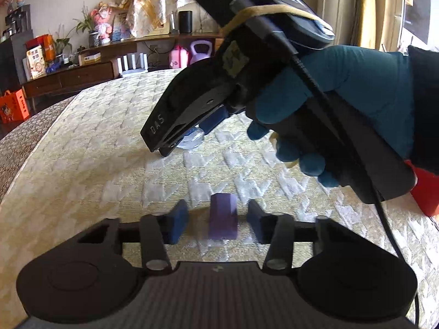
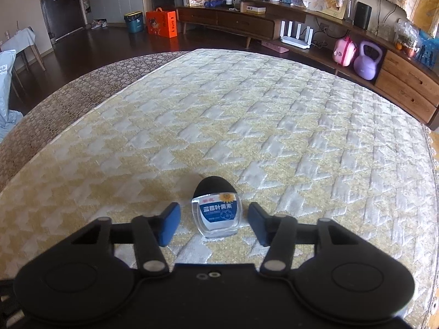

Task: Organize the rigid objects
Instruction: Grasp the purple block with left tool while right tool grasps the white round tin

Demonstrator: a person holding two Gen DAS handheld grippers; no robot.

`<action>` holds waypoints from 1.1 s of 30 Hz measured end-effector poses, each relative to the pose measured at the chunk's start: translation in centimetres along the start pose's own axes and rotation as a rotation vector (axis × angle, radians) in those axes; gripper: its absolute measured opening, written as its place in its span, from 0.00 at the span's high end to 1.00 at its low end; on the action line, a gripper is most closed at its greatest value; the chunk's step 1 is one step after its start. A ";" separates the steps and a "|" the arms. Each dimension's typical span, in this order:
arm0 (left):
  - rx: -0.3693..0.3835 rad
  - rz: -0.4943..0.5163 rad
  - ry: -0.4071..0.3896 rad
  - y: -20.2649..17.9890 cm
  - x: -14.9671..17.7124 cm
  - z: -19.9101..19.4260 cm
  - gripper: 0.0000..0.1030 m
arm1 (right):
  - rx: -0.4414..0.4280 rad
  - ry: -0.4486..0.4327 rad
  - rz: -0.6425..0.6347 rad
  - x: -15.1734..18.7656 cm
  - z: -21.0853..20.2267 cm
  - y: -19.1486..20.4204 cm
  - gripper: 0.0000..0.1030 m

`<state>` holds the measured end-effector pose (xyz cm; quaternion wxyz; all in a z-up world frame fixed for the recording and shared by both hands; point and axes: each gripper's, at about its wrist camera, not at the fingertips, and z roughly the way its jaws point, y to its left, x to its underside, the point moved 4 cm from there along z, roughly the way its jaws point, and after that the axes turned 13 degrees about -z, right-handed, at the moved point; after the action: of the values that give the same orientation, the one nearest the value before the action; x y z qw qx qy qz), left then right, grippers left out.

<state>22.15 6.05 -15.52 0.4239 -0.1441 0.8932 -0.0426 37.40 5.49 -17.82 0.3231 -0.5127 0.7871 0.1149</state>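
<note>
Two pairs of tongs are at work over the quilted bed [image 2: 247, 115], each partly open around its own thing, pads clear on both sides and nothing gripped yet. The left tongs [image 1: 218, 220] straddle a small purple block [image 1: 222, 216] standing near the bed's near edge; the right tongs [image 2: 214, 223] straddle a little clear bottle [image 2: 216, 213] with a dark rounded cap and a blue label. Seen from the left wrist camera, a gloved hand [image 1: 329, 104] carries the right tongs just beyond the block, well apart from it.

To do this step well, I would keep each thing centred between the pads and close evenly, so neither pad arrives first and tips it on the soft quilt. The bottle looks smooth, so I would close on its flat sides below the cap.

Both things stand upright, long axis vertical. The bottle's cap points up and its label faces the right tongs.
</note>
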 end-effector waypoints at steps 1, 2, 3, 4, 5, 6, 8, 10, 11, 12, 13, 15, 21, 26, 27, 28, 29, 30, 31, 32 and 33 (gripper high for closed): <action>0.003 0.005 0.002 -0.1 0.0 -0.1 0.64 | 0.004 -0.001 -0.001 0.0 -0.1 0.0 0.60; 0.005 0.010 0.005 -0.2 0.0 -0.1 0.68 | 0.005 -0.002 -0.002 0.0 -0.1 0.0 0.63; 0.009 0.013 0.007 -0.3 0.0 -0.1 0.69 | 0.008 -0.001 -0.001 0.0 -0.2 0.0 0.63; 0.012 0.013 0.009 -0.3 0.0 -0.2 0.71 | 0.007 0.002 0.003 0.0 -0.3 0.0 0.63; 0.014 0.008 0.011 -0.3 0.0 -0.1 0.73 | 0.008 0.003 0.005 0.1 -0.3 0.0 0.63; 0.012 0.003 0.012 -0.2 -0.1 -0.1 0.75 | 0.009 0.003 0.007 0.2 -0.4 0.0 0.63; 0.007 -0.005 0.014 0.0 -0.3 0.0 0.80 | 0.009 0.003 0.015 0.4 -0.7 0.0 0.63; 0.009 -0.012 0.020 0.1 -0.4 0.0 0.80 | 0.012 -0.001 0.024 0.6 -1.2 0.0 0.63; 0.008 -0.013 0.022 0.1 -0.6 0.0 0.80 | 0.013 -0.003 0.029 0.7 -1.4 0.0 0.63; 0.006 -0.012 0.023 0.1 -0.6 0.0 0.80 | 0.014 -0.005 0.035 0.9 -1.7 0.0 0.63; 0.005 -0.013 0.025 0.3 -0.7 0.1 0.80 | 0.015 -0.009 0.041 1.0 -2.0 -0.1 0.63; 0.004 -0.021 0.029 0.4 -0.7 0.0 0.80 | 0.018 -0.017 0.049 1.4 -2.8 -0.1 0.63; 0.002 -0.045 0.046 0.7 -1.0 -0.6 0.80 | 0.028 -0.034 0.080 2.8 -5.6 -0.2 0.63; -0.009 -0.050 0.047 0.6 -1.4 -1.7 0.80 | 0.031 -0.054 0.117 4.3 -8.1 -0.2 0.63; -0.010 -0.050 0.043 0.4 -1.5 -2.0 0.80 | 0.034 -0.057 0.127 4.6 -8.7 -0.3 0.63; -0.011 -0.049 0.039 0.3 -1.7 -2.3 0.80 | 0.040 -0.060 0.133 4.9 -9.3 -0.3 0.63; -0.012 -0.048 0.036 0.2 -1.9 -2.6 0.80 | 0.046 -0.064 0.138 5.2 -9.9 -0.4 0.63; -0.012 -0.048 0.032 -0.1 -2.0 -3.0 0.80 | 0.054 -0.070 0.145 5.6 -10.7 -0.3 0.63; -0.011 -0.047 0.028 -0.3 -2.2 -3.3 0.80 | 0.064 -0.075 0.154 5.8 -11.4 -0.3 0.63; -0.011 -0.044 0.023 -0.5 -2.2 -3.6 0.80 | 0.075 -0.078 0.164 6.2 -12.1 -0.4 0.63; -0.009 -0.038 0.019 -0.8 -2.4 -4.0 0.80 | 0.083 -0.083 0.177 6.5 -12.9 -0.4 0.63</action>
<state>20.68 5.81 -11.01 0.4139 -0.1626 0.8944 -0.0481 31.03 -6.09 -12.02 0.3651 -0.4220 0.8193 0.1316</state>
